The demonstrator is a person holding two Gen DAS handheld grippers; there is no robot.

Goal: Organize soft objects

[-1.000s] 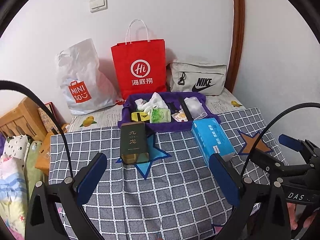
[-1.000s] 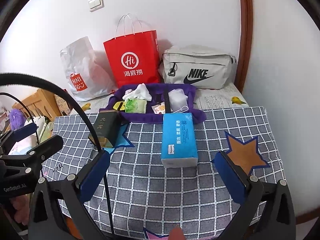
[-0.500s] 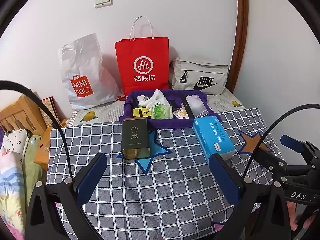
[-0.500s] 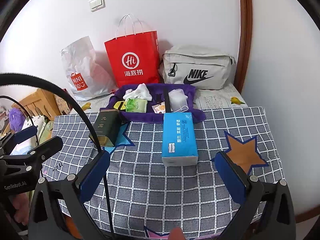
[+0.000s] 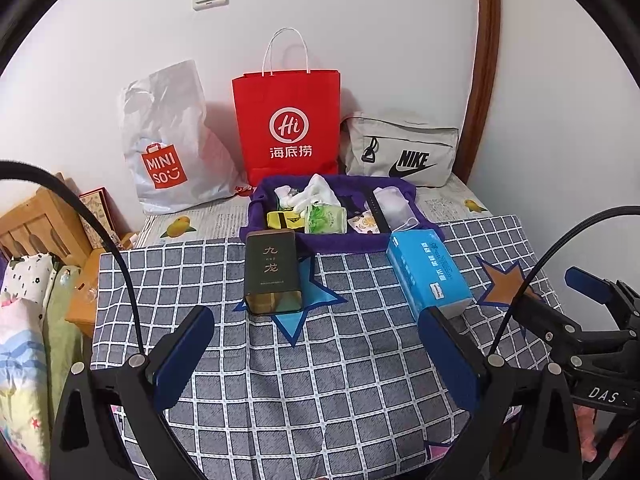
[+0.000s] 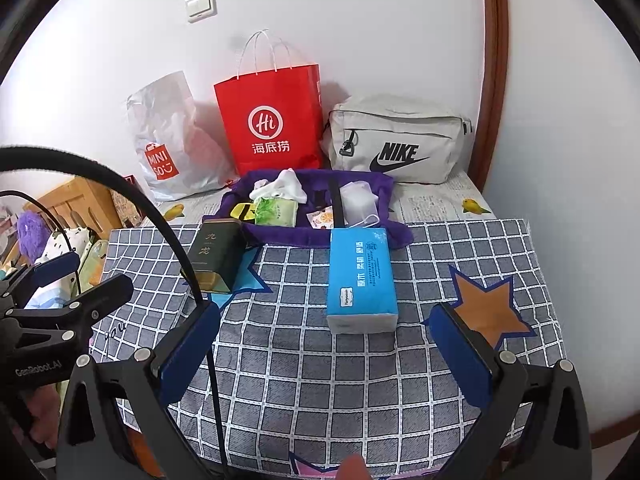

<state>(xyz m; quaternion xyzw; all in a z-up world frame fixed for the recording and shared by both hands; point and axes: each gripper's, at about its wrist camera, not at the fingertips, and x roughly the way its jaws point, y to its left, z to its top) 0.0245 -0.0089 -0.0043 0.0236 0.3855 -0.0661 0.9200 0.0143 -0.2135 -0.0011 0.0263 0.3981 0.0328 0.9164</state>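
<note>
- My left gripper hangs low in the frame over the checked cloth, fingers spread wide, holding nothing.
- My right gripper does the same, fingers spread and empty.
- The blue tissue pack lies flat at centre frame, long axis running away from me, near end between and just beyond my right fingers.
- Its far end touches the purple tray of small soft items.
- A dark tea tin lies left of the pack.
</note>
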